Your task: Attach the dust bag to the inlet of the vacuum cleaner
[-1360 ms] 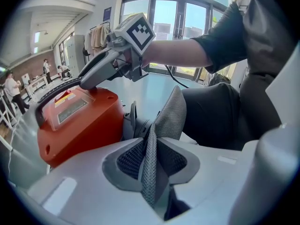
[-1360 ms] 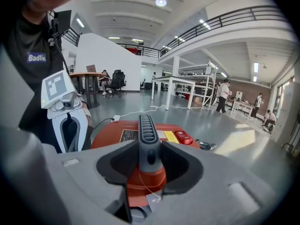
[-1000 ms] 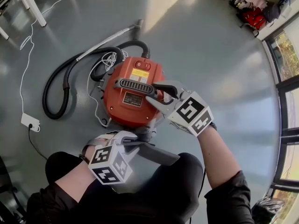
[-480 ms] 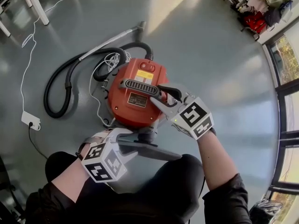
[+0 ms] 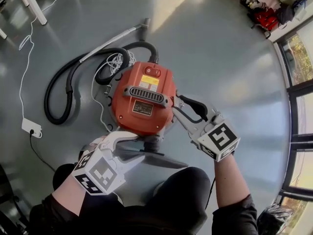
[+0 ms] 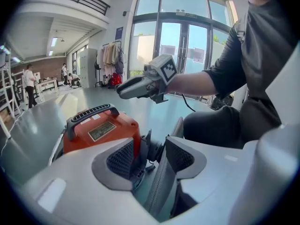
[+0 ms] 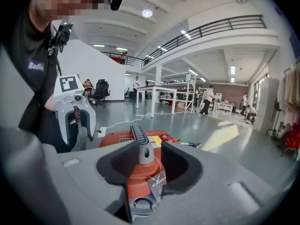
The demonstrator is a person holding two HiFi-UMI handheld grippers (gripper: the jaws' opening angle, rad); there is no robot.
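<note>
Surface: glossy grey floor [image 5: 234, 58], bare concrete look, strong window glare across it. Room: big open hall, mezzanine with a dark railing [image 7: 220, 25], full-height glazed doors [image 6: 187, 36], white tables [image 7: 164, 97] and a clothes rail [image 6: 111, 55] far back, with people around them.

Red round-bodied canister vacuum cleaner [image 5: 142, 106] sits on the floor right in front of the kneeling person's dark-trousered knees [image 5: 171, 195]. Its long axis runs away from the person: the hose end is far, the near end faces the knees. The black ribbed handle lies crosswise on top. The black corrugated hose [image 5: 63, 87] loops off to the left, with the metal wand [image 5: 112, 40] beyond it. A thin white cable [image 5: 24, 58] runs to a white plug block [image 5: 31, 127].

Flat dark grey fabric dust bag [image 5: 161, 159] lies between the vacuum's near end and the knees. Its long axis runs left to right and its tapered end points right. Its top meets a black collar at the vacuum's near end; I can't tell if it is seated.

Left gripper [image 6: 150, 156]: jaws wide but closing. The bag's edge is in the gap along one pad and is not pinched.

Right gripper [image 5: 188, 112]: just right of the vacuum, jaws spread, nothing in them, aimed at the vacuum's side.
</note>
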